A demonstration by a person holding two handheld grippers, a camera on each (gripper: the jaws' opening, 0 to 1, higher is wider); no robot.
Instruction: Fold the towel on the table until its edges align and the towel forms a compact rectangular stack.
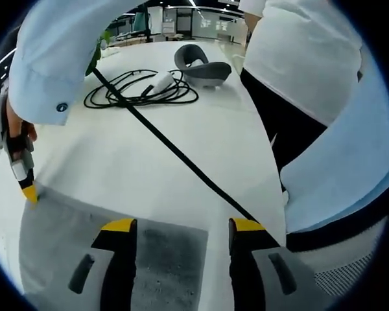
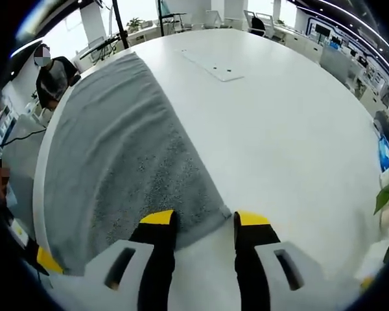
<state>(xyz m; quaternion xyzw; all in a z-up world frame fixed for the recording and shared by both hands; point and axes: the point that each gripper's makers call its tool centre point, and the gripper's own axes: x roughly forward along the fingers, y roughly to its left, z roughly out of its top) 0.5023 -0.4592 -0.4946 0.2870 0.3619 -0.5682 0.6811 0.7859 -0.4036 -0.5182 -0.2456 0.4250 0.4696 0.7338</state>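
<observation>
Where towel (image 2: 117,162) corner ends, right claw (image 2: 204,223) straddles.

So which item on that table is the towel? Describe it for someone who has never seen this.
Start from the big white table. Along one edge of it lies the towel, a flat grey rectangle with a nubbly pile, one corner between the right tongs. It is soft cloth, unlike the coiled black cable and grey headset farther off.
</observation>
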